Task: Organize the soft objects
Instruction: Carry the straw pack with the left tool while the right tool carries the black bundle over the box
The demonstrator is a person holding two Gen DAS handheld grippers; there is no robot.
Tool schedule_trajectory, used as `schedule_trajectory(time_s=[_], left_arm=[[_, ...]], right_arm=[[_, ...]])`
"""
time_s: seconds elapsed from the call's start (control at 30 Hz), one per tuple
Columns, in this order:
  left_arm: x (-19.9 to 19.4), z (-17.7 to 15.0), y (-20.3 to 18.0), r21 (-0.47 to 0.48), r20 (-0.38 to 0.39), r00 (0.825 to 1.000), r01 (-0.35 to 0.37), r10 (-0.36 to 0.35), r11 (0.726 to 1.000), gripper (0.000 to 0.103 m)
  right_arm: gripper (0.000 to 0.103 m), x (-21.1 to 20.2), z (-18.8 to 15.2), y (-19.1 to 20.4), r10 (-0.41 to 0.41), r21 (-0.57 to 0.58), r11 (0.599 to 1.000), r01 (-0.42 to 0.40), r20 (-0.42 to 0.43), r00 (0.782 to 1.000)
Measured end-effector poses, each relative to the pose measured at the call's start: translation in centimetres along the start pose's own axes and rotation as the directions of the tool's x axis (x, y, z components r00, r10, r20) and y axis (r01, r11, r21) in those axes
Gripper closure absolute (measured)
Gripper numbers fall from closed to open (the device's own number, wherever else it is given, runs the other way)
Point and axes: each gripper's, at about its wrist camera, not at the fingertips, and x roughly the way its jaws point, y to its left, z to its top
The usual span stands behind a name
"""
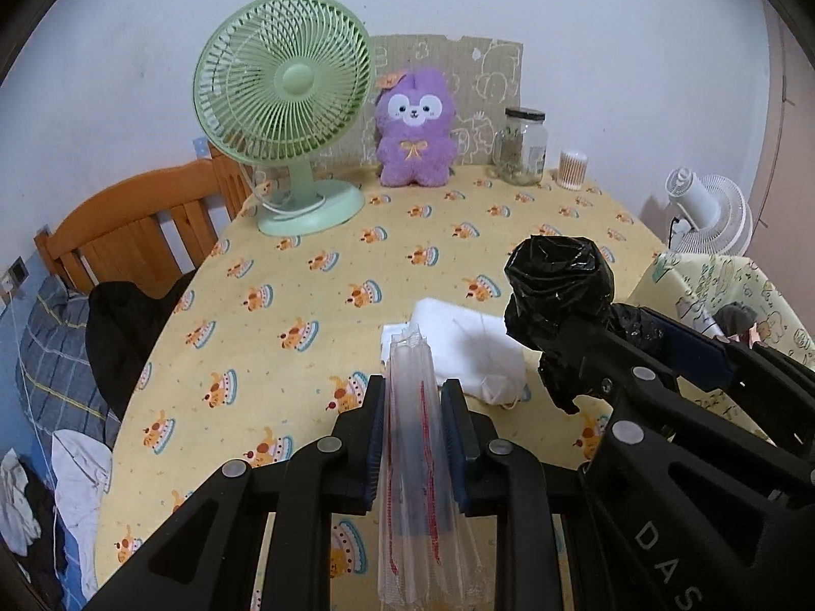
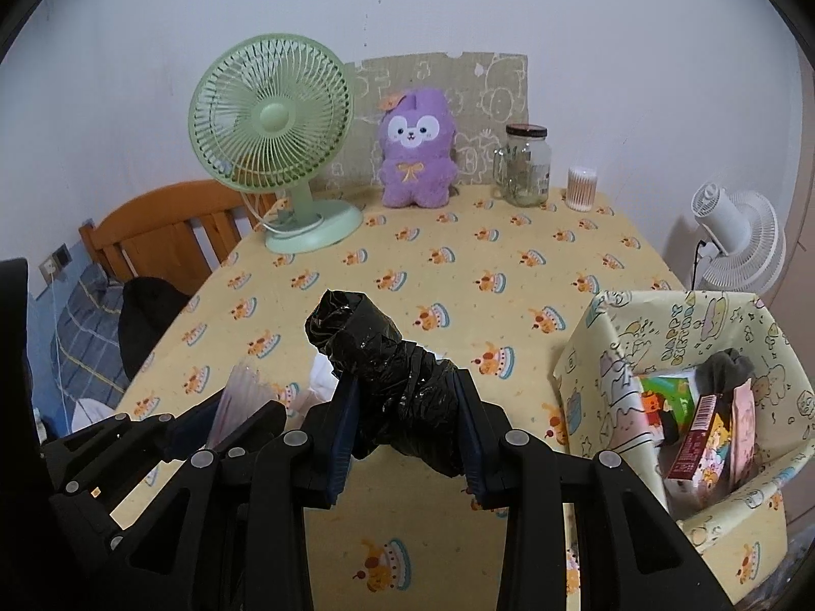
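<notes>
You work over a table [image 2: 458, 275] covered with a yellow cloth printed with small cakes and dogs, pushed against a pale wall [image 2: 458, 10]. At its far edge stand a green desk fan [image 1: 282, 102], a purple plush toy [image 1: 415, 127] leaning on a beige patterned board [image 1: 489, 76], a glass jar [image 1: 524, 145] with a dark lid, and a small tub of cotton swabs [image 1: 573, 169]. To the left of the table you see a wooden headboard [image 1: 137, 224] and a bed with blue checked bedding [image 1: 46, 346], on which lie dark and white clothes. To the right, beyond the table's corner, stands a white fan [image 2: 738, 244]. Your left gripper [image 1: 413, 438] has its jaws narrow and pressed on a clear plastic bundle with red lines [image 1: 412, 438], held above the cloth. Your right gripper [image 2: 407, 433] is clamped on a roll of black plastic bags [image 2: 377, 356], which sticks out forward between the blue pads, also above the table. Under both, a white folded item [image 1: 458, 336] lies on the cloth. At the near right corner stands a paper-covered box [image 2: 601, 356] with cartoon drawings; inside it are colourful packets and a grey soft thing.
</notes>
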Motion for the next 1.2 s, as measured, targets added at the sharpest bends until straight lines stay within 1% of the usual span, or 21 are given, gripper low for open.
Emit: schedule_trajectory(time_s=[0.2, 0.5, 0.93, 1.2], left_arm=[[-1.4, 0.7, -0.2, 0.004, 0.037, 0.999, 0.001, -0.001, 1.000, 0.083], [-2.9, 1.6, -1.3, 0.013, 0.077, 0.997, 0.011, -0.012, 1.000, 0.082], [-3.7, 2.8, -4.2, 0.041, 0.107, 0.994, 0.030, -0.034, 0.999, 0.082], [-3.7, 3.4, -6.4, 0.065, 0.121, 0.990, 0.065, -0.073, 0.996, 0.082]], right_arm=[[0.064, -1.4, 0.7, -0.2, 0.017, 0.002, 1.000, -0.017, 0.014, 1.000], [0.064, -3.1, 1.7, -1.0, 0.021, 0.003, 1.000, -0.021, 0.041, 0.999], [0.064, -4.8, 2.4, -3.8, -0.014, 0.023, 1.000, 0.013, 0.072, 0.997], [0.064, -5.6, 2.7, -5.8, -0.053, 0.041, 0.998, 0.049, 0.087, 0.995]])
